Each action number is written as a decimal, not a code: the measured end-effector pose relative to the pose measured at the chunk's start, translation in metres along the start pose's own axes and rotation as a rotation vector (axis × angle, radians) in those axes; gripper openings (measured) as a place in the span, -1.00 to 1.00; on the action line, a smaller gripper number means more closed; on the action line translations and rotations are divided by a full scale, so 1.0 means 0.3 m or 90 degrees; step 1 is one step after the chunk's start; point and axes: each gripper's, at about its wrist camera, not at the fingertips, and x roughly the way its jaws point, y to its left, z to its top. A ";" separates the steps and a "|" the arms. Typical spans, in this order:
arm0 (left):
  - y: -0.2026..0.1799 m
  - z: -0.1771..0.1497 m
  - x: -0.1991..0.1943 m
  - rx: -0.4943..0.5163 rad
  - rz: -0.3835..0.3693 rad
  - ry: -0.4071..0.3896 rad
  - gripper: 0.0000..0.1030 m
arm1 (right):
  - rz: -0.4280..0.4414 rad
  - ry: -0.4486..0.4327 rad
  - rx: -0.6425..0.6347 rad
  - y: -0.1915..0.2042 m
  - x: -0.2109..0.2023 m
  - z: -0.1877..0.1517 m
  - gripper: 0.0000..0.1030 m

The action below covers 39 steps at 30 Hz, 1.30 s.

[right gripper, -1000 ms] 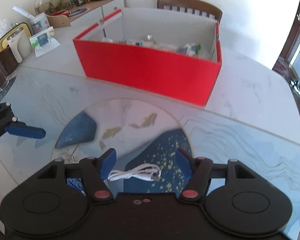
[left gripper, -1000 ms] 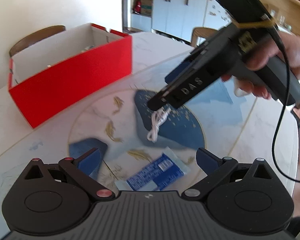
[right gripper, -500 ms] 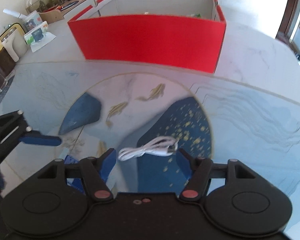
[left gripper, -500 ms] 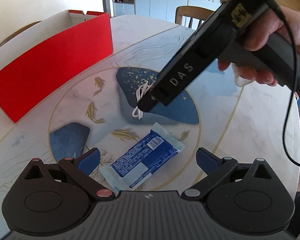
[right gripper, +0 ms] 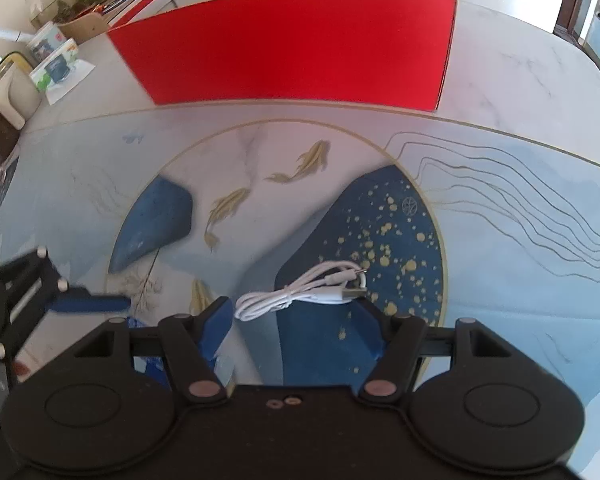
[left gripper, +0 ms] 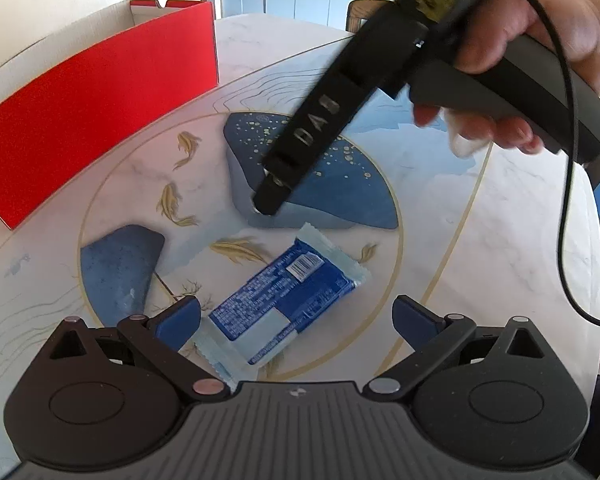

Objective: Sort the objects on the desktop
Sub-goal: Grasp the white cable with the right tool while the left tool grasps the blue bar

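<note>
Two tongs hung over the desk (right gripper: 500, 92), both pointing steeply down. The left tongs (left gripper: 296, 316) stood wide open around the near end of a blue snack packet (left gripper: 284, 300), not pressing it. The right tongs (right gripper: 296, 324) gaped just short of a coiled white cable (right gripper: 300, 292) lying on the dark blue patch. Behind stood a red box (right gripper: 292, 44).

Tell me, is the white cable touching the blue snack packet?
Apart. The left wrist view shows bare table between the blue snack packet and the white cable.
</note>
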 end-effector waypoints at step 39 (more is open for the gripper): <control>-0.044 0.029 0.030 0.004 0.038 0.007 -0.25 | -0.044 -0.015 -0.122 0.073 0.035 0.042 -0.65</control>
